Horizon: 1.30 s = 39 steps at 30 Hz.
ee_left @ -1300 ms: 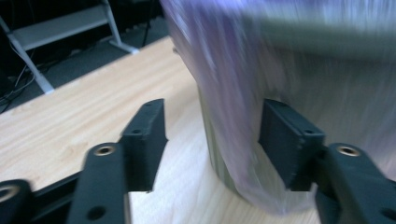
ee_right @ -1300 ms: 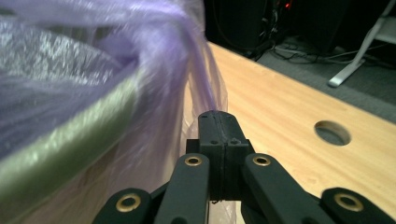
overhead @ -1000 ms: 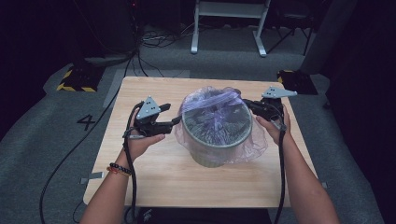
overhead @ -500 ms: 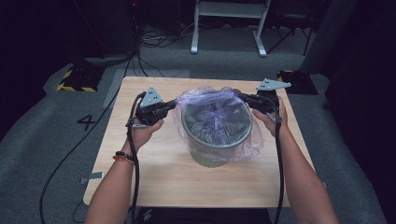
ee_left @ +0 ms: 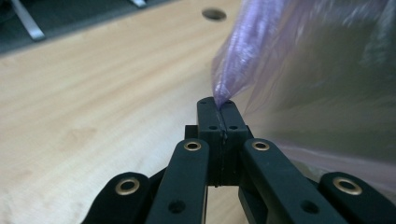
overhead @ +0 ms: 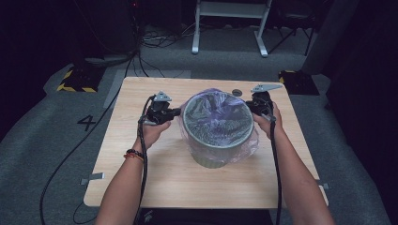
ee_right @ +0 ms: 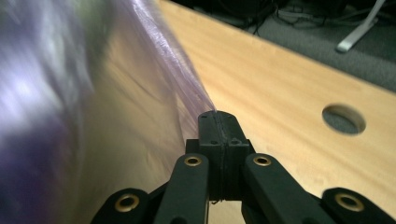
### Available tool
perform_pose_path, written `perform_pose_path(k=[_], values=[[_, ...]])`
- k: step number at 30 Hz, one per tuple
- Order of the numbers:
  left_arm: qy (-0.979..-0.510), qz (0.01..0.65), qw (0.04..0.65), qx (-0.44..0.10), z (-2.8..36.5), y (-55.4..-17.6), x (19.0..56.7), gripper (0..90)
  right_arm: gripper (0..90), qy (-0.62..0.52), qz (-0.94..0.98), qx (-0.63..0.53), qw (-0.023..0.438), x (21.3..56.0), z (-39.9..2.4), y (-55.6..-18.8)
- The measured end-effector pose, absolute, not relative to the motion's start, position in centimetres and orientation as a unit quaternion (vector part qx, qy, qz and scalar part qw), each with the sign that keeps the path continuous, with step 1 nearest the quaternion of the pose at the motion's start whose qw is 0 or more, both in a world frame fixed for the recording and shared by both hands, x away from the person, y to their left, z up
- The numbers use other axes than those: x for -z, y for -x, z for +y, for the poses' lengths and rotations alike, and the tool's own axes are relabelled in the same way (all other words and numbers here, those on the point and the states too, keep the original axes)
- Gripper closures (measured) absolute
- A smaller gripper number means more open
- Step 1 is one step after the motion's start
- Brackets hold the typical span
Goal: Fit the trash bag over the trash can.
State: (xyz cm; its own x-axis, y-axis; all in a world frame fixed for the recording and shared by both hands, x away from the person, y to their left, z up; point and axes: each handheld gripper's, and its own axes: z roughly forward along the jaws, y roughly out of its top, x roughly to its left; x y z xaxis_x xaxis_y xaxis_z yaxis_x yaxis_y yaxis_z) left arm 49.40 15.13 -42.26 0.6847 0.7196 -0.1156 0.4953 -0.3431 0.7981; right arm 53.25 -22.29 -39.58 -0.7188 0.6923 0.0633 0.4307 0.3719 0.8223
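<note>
Stretching the bag (overhead: 220,123) over the bin (overhead: 217,129) is the work in hand, and you hold it from both sides. The bin stands upright near the middle of the tabletop (overhead: 141,187), with the purple film already spread across its mouth and folded down outside the rim. Your left gripper (overhead: 174,112) sits just left of the bin, its fingers (ee_left: 209,123) pressed together on a pinch of the bag's edge, having just closed on it. Your right gripper (overhead: 256,105) sits just right of the bin, fingers (ee_right: 210,135) likewise clamped on the film. Both hands are level with the rim and about equally near it, on opposite sides. From each pinch the bin wall lies inward and the loose skirt hangs below, so the coming pull looks to be downward along the bin's upright axis, both sides together, to keep the film from slipping off one side.
</note>
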Motion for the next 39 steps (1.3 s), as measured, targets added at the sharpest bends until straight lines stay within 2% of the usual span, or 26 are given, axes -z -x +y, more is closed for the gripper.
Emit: perform_pose_path(k=[7,10,11,13,16,17,19,25,31,36,39], values=[[-0.808,0.371,0.432,-0.151,15.3,-47.9,44.0,86.6,89.5,-0.354,0.812,-0.442,0.140,41.6,-24.1,-52.2],[-0.804,0.373,0.433,-0.163,15.7,-47.2,44.4,82.2,84.1,-0.357,0.811,-0.439,0.147,42.1,-24.9,-51.6],[-0.798,0.379,0.435,-0.173,15.8,-46.9,44.4,76.7,81.1,-0.358,0.812,-0.436,0.151,42.2,-25.1,-51.4],[-0.788,0.388,0.439,-0.187,16.0,-46.3,44.4,59.5,77.0,-0.353,0.810,-0.442,0.154,42.5,-25.6,-50.9],[-0.779,0.387,0.450,-0.203,16.4,-45.0,44.0,42.5,59.9,-0.362,0.803,-0.438,0.178,42.4,-26.3,-50.3],[-0.779,0.384,0.449,-0.213,16.5,-44.7,43.8,37.9,57.3,-0.366,0.799,-0.440,0.182,42.4,-26.7,-50.0],[-0.779,0.369,0.452,-0.229,16.9,-43.7,43.6,34.3,53.3,-0.358,0.799,-0.444,0.190,42.3,-27.4,-49.4],[-0.788,0.343,0.470,-0.205,18.3,-41.6,43.7,29.0,40.2,-0.363,0.791,-0.449,0.203,42.1,-29.8,-47.8],[-0.822,0.285,0.453,-0.194,17.4,-39.5,44.2,25.7,33.4,-0.351,0.782,-0.464,0.224,41.2,-31.3,-46.4],[-0.836,0.265,0.443,-0.185,15.9,-38.4,44.6,19.2,28.9,-0.288,0.821,-0.444,0.217,41.2,-30.5,-43.5],[-0.841,0.257,0.438,-0.186,15.1,-38.3,44.7,18.8,27.8,-0.274,0.823,-0.456,0.200,41.7,-30.6,-42.1]])
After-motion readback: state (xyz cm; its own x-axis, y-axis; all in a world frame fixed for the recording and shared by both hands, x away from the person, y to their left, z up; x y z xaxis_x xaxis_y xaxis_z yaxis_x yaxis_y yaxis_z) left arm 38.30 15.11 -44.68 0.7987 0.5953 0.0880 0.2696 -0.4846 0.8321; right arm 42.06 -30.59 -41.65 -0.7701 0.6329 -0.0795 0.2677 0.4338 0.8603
